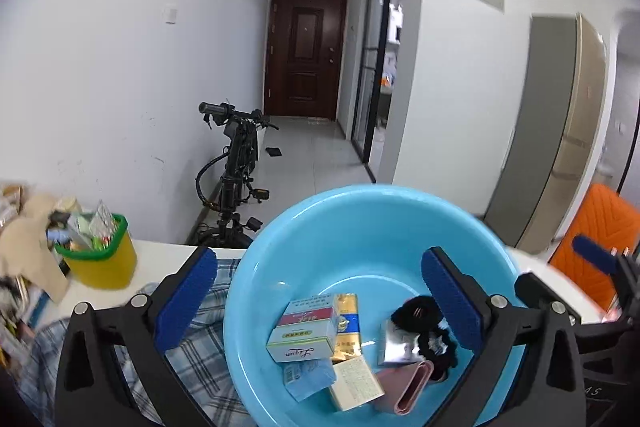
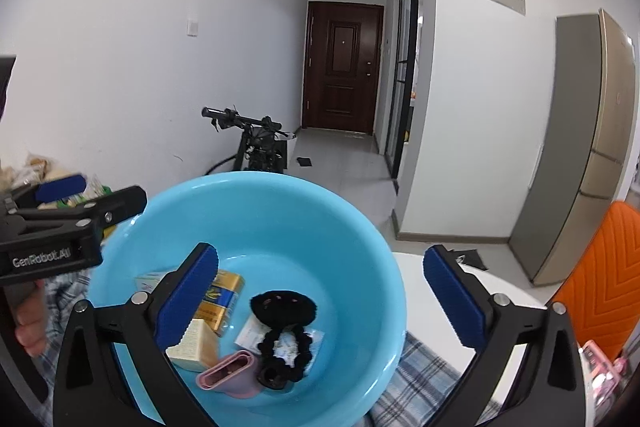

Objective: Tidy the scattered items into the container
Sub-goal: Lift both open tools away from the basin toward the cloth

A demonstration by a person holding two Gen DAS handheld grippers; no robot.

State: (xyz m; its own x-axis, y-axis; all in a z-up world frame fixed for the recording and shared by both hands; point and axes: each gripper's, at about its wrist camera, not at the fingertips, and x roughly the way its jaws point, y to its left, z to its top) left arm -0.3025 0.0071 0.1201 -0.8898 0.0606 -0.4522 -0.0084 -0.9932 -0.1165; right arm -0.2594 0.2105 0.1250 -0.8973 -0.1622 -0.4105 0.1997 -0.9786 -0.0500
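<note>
table (image 1: 160, 255): white top, sits right under my tools
plaid cloth (image 1: 200, 343): blue-and-white check, spread flat on the table below both tools, comes out on either side of the basin
blue basin (image 1: 360, 215): sits on the cloth dead ahead of me, between my two tools, small boxes and bits inside
yellow bin (image 1: 102, 263): green rim, on the bare table off to my left tool's left, stuffed full
clutter pile (image 1: 24, 267): papers and packets, far left beside the bin, too blurry to sort out

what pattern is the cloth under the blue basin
Blue, white and grey plaid on the cloth beneath the basin; clearest in the left wrist view.
</note>
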